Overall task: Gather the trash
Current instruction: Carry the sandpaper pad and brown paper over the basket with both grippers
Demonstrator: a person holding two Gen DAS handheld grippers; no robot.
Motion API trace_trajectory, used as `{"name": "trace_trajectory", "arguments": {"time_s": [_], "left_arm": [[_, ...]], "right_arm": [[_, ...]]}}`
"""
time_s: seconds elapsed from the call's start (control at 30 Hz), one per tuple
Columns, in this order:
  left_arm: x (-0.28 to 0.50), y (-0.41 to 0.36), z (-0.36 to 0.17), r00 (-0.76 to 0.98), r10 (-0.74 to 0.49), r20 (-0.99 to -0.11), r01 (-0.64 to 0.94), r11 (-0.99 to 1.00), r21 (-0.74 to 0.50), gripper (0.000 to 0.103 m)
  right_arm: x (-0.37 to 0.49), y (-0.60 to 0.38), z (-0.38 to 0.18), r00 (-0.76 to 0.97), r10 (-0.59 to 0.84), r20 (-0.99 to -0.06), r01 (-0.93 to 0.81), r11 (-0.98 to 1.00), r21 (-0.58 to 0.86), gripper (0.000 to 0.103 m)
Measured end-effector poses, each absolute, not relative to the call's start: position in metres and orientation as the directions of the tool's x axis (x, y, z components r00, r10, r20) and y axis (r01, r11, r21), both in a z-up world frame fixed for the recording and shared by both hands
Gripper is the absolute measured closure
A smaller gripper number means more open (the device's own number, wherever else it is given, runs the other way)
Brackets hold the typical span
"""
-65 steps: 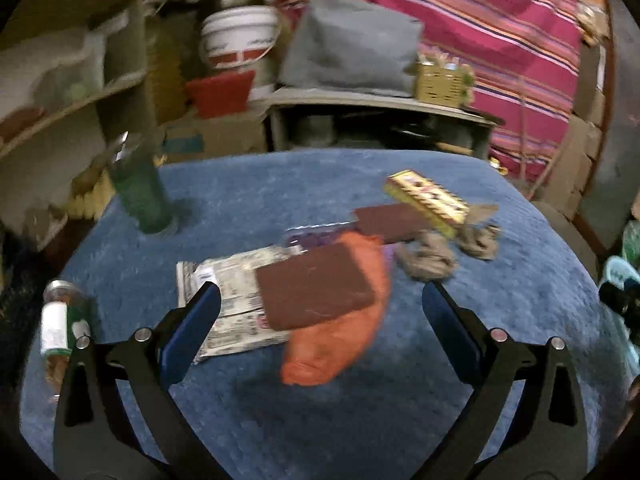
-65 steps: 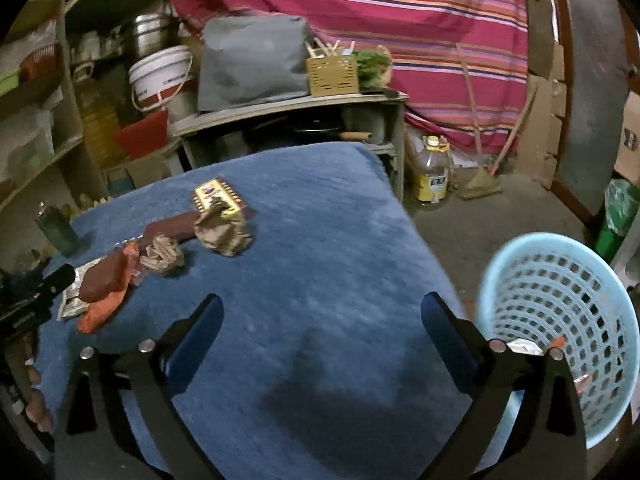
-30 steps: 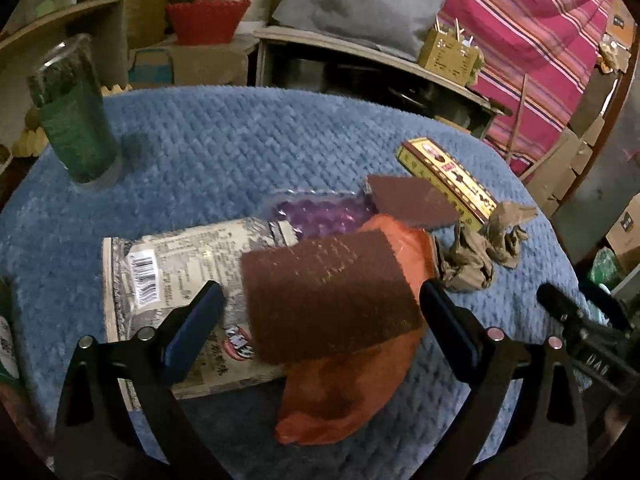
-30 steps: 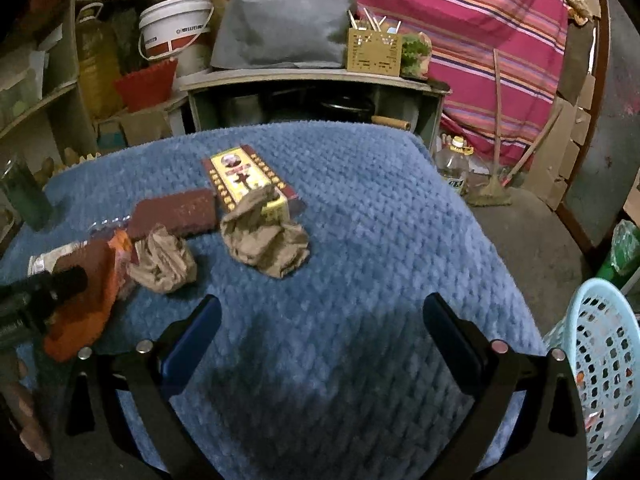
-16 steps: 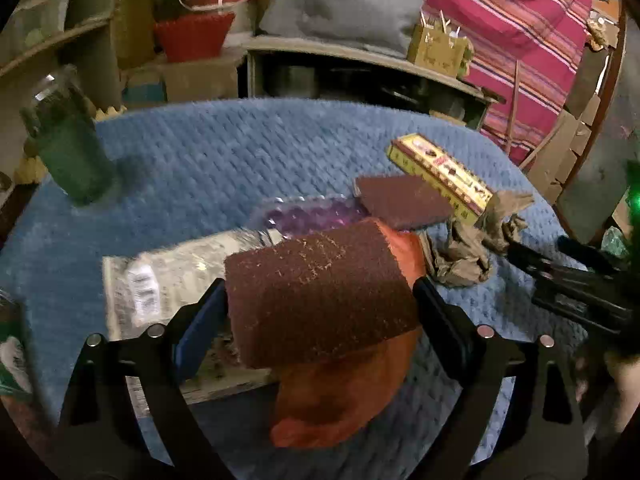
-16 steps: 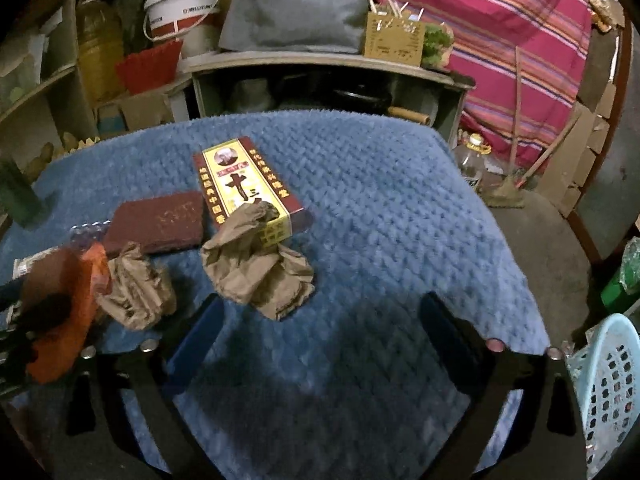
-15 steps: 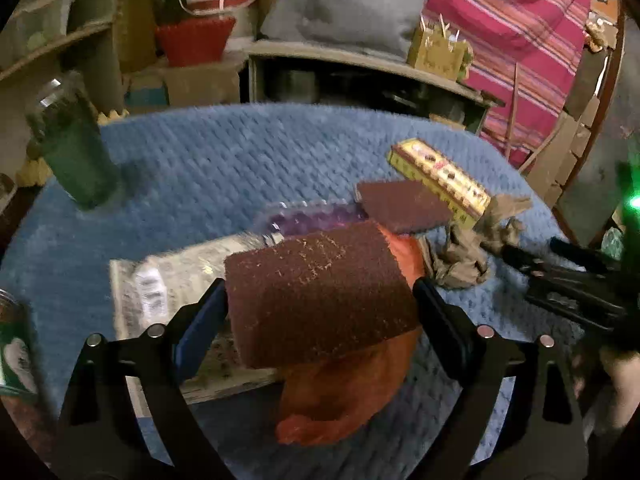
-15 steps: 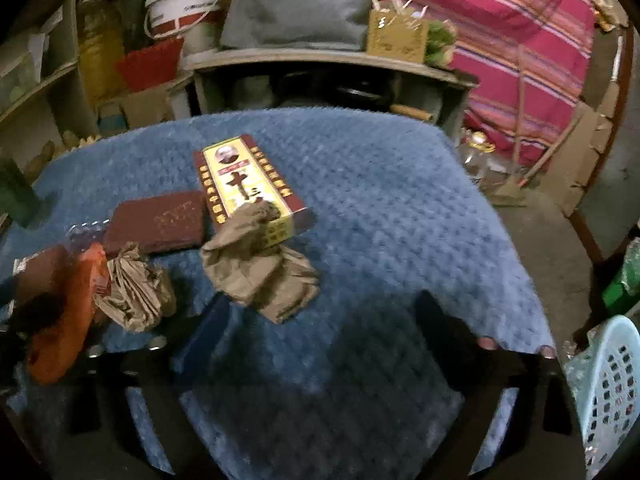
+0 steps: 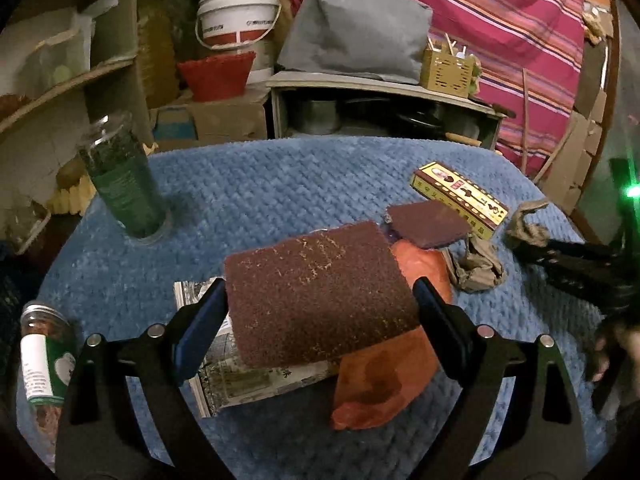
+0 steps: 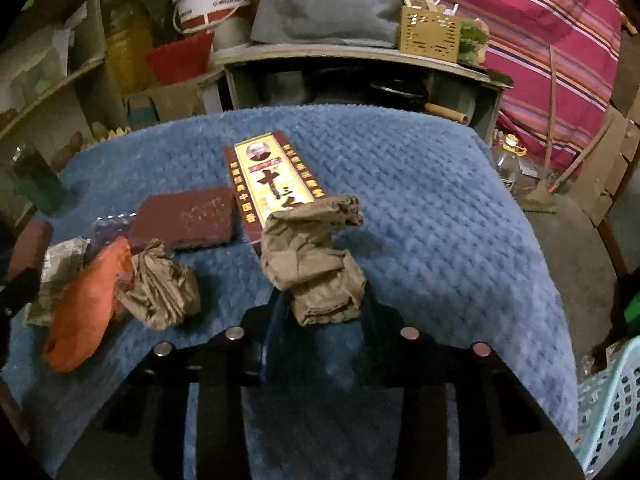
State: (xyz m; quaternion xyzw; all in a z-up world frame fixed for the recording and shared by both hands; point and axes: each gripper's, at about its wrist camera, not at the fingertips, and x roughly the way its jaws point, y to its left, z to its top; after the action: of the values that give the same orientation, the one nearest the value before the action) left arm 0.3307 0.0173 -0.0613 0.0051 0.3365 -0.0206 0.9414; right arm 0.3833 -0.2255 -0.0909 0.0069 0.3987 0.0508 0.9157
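Note:
My left gripper (image 9: 318, 312) is shut on a dark red scouring pad (image 9: 320, 296) and holds it above an orange plastic bag (image 9: 384, 372) and a printed wrapper (image 9: 240, 376) on the blue table cover (image 9: 260, 192). My right gripper (image 10: 320, 316) is shut on a crumpled brown paper wad (image 10: 316, 264), lifted a little off the cover. A second brown paper wad (image 10: 160, 288) lies to its left beside the orange bag (image 10: 88, 304). A second red pad (image 10: 188, 220) and a yellow-red box (image 10: 272, 180) lie behind.
A green glass jar (image 9: 124, 184) stands at the table's far left and a small spice jar (image 9: 44, 352) at the near left. A light blue basket (image 10: 612, 404) stands on the floor at the right. Shelves, buckets and a low bench crowd the back.
My right gripper closed on the brown paper wad and raised it. My left gripper, holding the red pad, lifted it slightly higher over the orange bag.

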Motion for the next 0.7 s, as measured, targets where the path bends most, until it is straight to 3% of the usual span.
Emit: {"name": "trace_trajectory", "arguments": {"time_s": [0.3,0.7], "left_arm": [[0.310,-0.016,-0.038,0.776,-0.097,-0.623,0.078,0.995,-0.059,0.014],[0.283,-0.132,-0.001,0.779,-0.225,-0.585,0.195,0.974,-0.114,0.014]], "right_arm": [[0.325,-0.284,-0.066,0.708,0.078,-0.702,-0.045,0.997,0.064,0.067],[0.224,-0.437,-0.044,0.715,-0.093,-0.693,0.152,0.988,0.024,0.067]]}}
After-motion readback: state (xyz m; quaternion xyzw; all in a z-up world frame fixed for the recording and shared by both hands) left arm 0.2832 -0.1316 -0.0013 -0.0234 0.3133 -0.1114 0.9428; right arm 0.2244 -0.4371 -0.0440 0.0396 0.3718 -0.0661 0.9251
